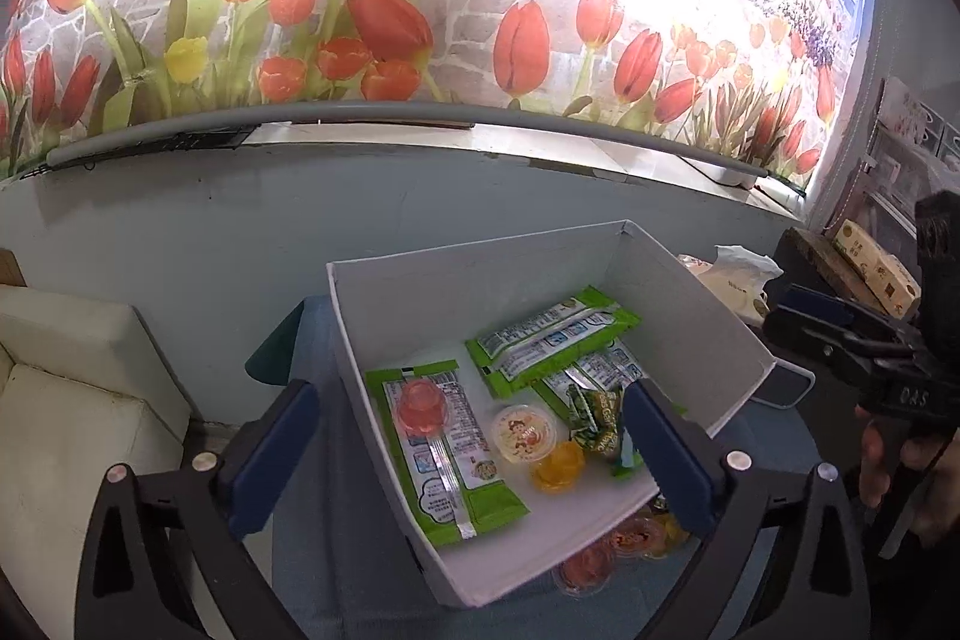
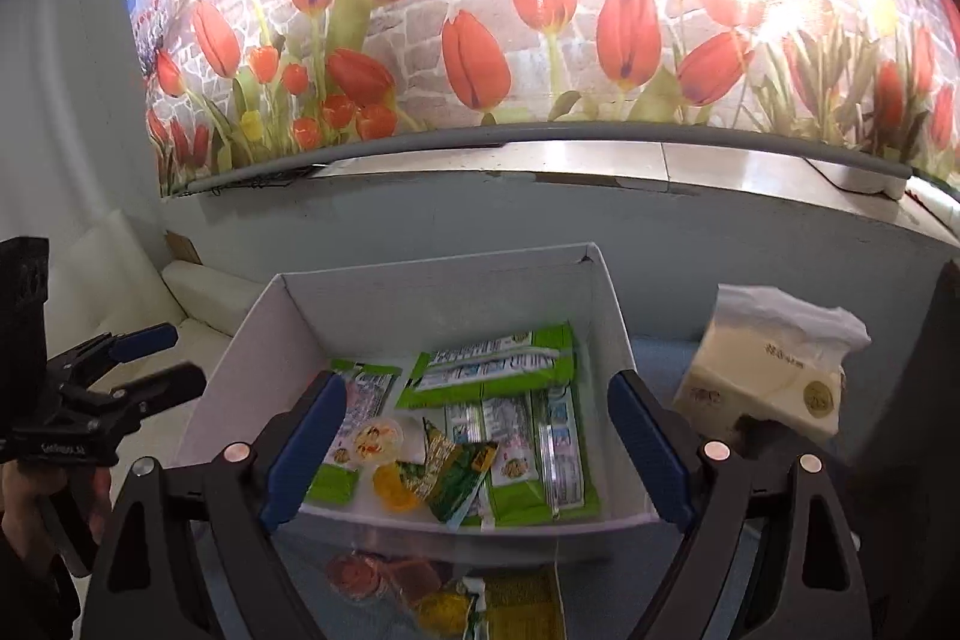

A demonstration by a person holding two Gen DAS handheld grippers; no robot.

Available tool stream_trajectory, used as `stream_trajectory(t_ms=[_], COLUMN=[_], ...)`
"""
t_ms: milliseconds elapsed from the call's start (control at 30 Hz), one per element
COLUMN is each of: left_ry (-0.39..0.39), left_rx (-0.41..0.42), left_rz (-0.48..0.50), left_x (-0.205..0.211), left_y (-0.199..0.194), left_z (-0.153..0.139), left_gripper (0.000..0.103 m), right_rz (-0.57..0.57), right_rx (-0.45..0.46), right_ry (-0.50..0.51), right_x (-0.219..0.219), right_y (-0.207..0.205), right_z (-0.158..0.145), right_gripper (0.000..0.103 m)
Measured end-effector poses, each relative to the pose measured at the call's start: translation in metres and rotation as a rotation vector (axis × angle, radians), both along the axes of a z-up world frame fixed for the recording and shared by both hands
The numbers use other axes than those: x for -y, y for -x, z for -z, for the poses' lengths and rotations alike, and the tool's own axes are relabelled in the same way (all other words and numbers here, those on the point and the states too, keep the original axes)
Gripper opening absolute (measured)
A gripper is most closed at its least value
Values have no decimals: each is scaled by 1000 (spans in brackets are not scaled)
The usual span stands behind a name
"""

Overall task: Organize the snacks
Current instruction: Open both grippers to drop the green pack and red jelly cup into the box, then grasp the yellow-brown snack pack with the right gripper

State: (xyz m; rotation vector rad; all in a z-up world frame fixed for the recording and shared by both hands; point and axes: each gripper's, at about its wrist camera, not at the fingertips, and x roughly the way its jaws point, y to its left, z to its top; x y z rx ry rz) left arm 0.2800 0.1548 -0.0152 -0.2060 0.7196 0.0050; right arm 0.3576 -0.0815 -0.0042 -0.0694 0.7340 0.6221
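- Your left tool stands released, its blue pads spread wide with nothing between them; one pad hangs outside the left wall of the white box, the other over its near right corner.
- Your right tool is also released and empty, its pads wide apart above the near edge of the same box.
- From the right wrist view your left tool shows at the far left with its fingers parted, gripped by your hand.
- From the left wrist view your right tool sits at the far right edge, held by your other hand.
- Inside the box lie several green snack packets, flat on the bottom, some overlapping.
- A pink jelly cup rests on top of the left-hand packet.
- A jelly cup with a printed lid sits mid-box, touching a yellow jelly cup just nearer you.
- A crumpled green wrapper lies beside those cups.
- Outside the box, against its near wall, more jelly cups and a yellow-green packet wait on the blue surface.
- A tissue pack stands on the surface to the right of the box, apart from it.
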Motion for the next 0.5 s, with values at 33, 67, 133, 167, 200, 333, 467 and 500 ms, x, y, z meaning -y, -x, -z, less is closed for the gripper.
stream_trajectory(t_ms=[33, 67, 133, 167, 200, 333, 467, 500], left_ry=[3, 3, -14, -26, -36, -27, -11, -6], left_rx=[0, -2, 5, 4, 4, -20, -39, -47], left_rz=[12, 25, 33, 42, 57, 84, 87, 87], left_x=[4, 11, 25, 33, 42, 68, 86, 89], left_y=[6, 15, 33, 44, 55, 95, 133, 141], left_z=[-2, -4, -7, -7, -6, 6, 19, 22], left_gripper=[103, 103, 103, 103, 103, 103, 103, 103], right_rz=[5, 20, 43, 51, 62, 77, 38, 27], right_rx=[6, 10, 17, 0, -20, -78, -112, -112], right_ry=[-7, 4, 11, 22, 44, 101, 173, 190], right_x=[9, 18, 34, 42, 48, 59, 48, 45], right_y=[12, 24, 44, 52, 59, 66, 60, 58], right_z=[1, 5, 15, 23, 34, 70, 103, 109], right_gripper=[92, 92, 92, 92, 92, 92, 92, 92])
